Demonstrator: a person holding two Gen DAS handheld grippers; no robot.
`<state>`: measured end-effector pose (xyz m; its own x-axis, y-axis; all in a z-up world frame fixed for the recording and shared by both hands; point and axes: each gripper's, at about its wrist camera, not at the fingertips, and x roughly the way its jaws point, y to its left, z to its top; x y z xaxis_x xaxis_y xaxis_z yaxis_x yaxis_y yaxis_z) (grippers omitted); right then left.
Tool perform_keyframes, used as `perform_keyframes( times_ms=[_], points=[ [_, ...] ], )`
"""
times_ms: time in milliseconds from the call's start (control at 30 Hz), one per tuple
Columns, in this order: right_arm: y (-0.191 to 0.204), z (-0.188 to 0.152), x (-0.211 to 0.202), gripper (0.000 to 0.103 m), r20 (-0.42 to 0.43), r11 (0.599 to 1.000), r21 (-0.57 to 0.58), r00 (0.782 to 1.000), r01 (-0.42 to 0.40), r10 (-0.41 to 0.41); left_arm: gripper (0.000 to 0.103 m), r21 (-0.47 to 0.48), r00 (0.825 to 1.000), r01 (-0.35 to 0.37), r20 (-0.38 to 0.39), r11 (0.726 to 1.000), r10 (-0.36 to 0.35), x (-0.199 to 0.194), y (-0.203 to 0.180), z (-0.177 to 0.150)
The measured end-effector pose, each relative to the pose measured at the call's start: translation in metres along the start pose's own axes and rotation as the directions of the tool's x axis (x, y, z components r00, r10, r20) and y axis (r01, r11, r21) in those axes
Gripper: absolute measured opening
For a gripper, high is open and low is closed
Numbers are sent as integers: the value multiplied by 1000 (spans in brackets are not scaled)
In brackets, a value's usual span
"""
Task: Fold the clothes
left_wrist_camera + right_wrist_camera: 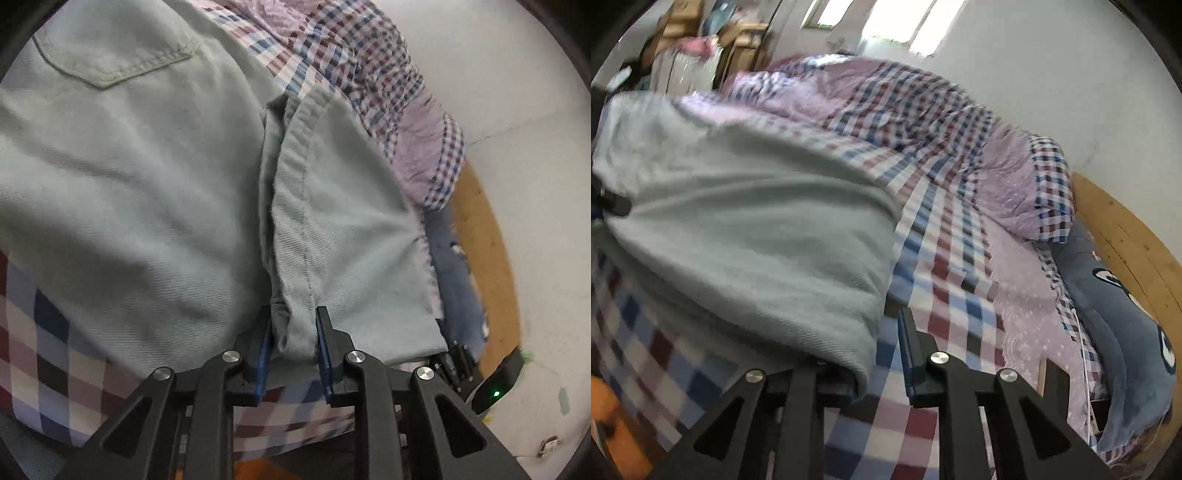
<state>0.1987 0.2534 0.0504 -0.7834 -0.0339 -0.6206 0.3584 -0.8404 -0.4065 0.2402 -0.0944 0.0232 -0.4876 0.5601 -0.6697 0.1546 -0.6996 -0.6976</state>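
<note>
Left wrist view, one pale green garment (147, 206), left gripper (294, 354) clamping its hem, right gripper (886, 354) fingers parted.

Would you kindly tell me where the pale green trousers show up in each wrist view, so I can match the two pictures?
Left wrist view: the pale green trousers fill the left and centre, a hemmed fold pinched in the left hand-held gripper.
Right wrist view: the trousers bulge across the left half, their near edge draped over the right hand-held gripper's left finger.
Shared landmark: the checked bedspread beneath them.

Checked bedsheet (934, 258) lies open right of trousers (746, 236) (rumpled quilt (886, 110) behind).
</note>
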Motion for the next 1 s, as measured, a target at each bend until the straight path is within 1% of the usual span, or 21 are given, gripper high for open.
perform_keyframes(
  times_ms=[67,100,133,233,300,367,400,433,467,567,633,667,733,800,867,900,1000],
  points=[
    [1,-2,-5,18,15,1000,-8,1000,5,-5,22,13,1000,-13,6,1000,13,0,-1,-2],
    [0,-3,-4,18,9,1000,-7,1000,-2,2,22,13,1000,-19,5,1000,19,1,0,-3],
    [0,-5,-3,20,-3,1000,-6,1000,-14,14,22,14,1000,-24,4,1000,24,1,1,-4],
    [6,-18,5,23,-72,997,-30,995,-77,75,23,14,999,-37,2,999,37,3,5,-7],
    [12,-24,2,25,-93,994,-62,992,-88,82,25,18,999,-32,6,999,32,3,9,-9],
    [16,-29,-9,36,-81,992,-92,993,-88,80,26,29,1000,-26,15,999,26,3,9,-10],
    [17,-31,-15,49,-66,991,-91,993,-100,94,26,26,1000,-21,23,999,21,0,8,-9],
    [16,-32,-22,52,-46,990,-88,993,-114,110,28,24,999,-16,30,1000,15,-2,8,-9],
    [15,-32,-32,53,-11,988,-78,991,-130,130,29,22,999,-10,38,1000,10,-4,8,-8],
    [2,-30,-53,63,74,982,1,979,-190,190,36,15,998,6,61,1000,-7,-12,7,-6],
    [-11,-27,-44,70,79,971,85,973,-223,216,50,11,997,17,76,1000,-17,-16,6,-4],
    [-18,-26,-40,70,82,963,126,970,-239,230,54,9,996,22,84,1000,-23,-19,6,-3],
    [-31,-24,-31,71,90,941,208,963,-269,255,67,24,992,27,124,999,-30,-28,-1,1],
    [-44,-22,-22,71,100,910,288,955,-297,280,72,46,984,28,173,999,-36,-40,-10,6],
    [-57,-20,-13,71,112,873,365,946,-323,304,73,75,975,28,216,997,-44,-52,-19,12],
    [-64,-19,-8,71,119,851,403,942,-336,315,76,108,974,26,220,994,-49,-55,-28,16],
    [-84,-16,6,71,142,777,511,927,-368,346,77,225,979,6,198,974,-52,-45,-76,34]
  ],
)
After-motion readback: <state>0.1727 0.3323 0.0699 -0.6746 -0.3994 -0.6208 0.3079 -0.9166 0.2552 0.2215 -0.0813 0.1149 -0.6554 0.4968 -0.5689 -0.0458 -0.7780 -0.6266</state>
